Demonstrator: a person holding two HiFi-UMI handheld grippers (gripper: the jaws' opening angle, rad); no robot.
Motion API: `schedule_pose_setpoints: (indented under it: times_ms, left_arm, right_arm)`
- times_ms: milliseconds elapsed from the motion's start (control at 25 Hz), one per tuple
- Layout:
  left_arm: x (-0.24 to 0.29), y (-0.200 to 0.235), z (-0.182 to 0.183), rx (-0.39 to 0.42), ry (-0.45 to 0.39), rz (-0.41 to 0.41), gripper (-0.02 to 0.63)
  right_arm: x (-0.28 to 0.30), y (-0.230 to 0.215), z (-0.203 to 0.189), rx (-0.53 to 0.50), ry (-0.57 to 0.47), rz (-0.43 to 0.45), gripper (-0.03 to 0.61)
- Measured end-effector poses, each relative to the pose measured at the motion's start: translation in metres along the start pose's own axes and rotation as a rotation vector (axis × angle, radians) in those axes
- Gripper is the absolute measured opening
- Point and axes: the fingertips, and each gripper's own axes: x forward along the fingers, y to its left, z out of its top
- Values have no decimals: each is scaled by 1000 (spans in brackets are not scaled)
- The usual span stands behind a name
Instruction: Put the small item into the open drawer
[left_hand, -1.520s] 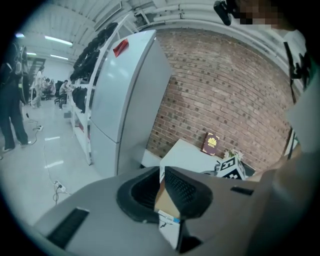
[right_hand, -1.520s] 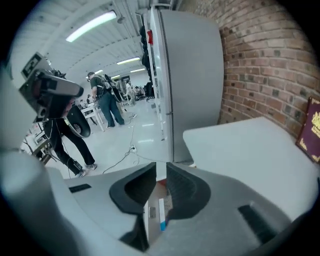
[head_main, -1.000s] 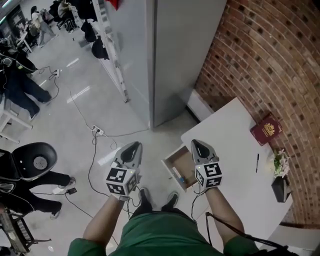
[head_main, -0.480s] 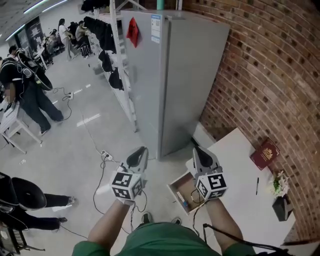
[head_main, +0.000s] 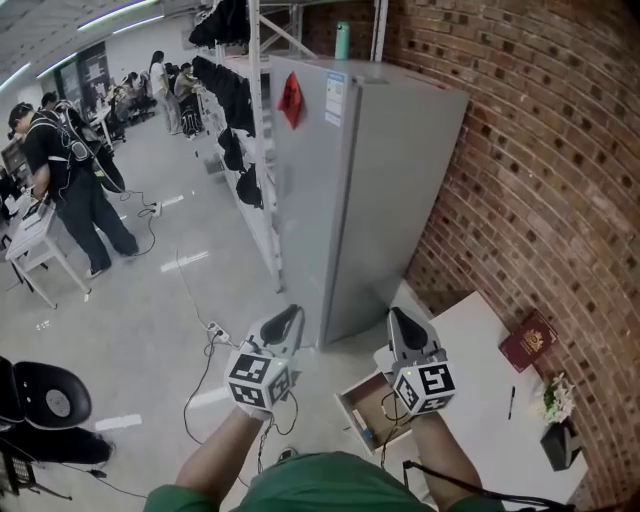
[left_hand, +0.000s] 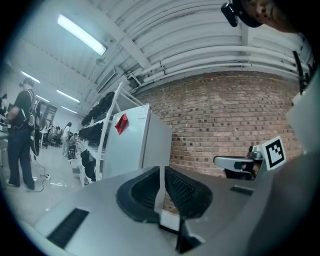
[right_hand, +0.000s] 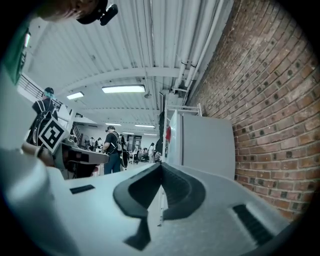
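Since the left tool and right tool are both pressed together on nothing, we judge the small item already lies in the open drawer at the worktop edge; we should keep clear.

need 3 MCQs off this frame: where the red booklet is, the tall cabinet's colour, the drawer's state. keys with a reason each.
1. Where does the red booklet lie?
A. on a windowsill
B. on the white table, by the brick wall
C. in a basket

2. What colour is the tall cabinet?
A. grey
B. blue
C. yellow

3. The drawer under the table is:
A. pushed shut
B. taken out altogether
C. pulled open

Answers:
1 B: the head view shows it flat on the tabletop next to the wall.
2 A: its front and side are plain grey.
3 C: its inside shows, with small things in it.
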Motion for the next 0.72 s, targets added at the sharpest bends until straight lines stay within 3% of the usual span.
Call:
schedule_pose_setpoints:
  times_ms: [280,720]
  left_arm:
    - [-10,3,10,5,-21,18,28]
    - [-17,3,-3,2,4,29,28]
  right_arm:
    - [6,14,12,-15,-25,42,3]
    - [6,23,-3,5,-2,64,3]
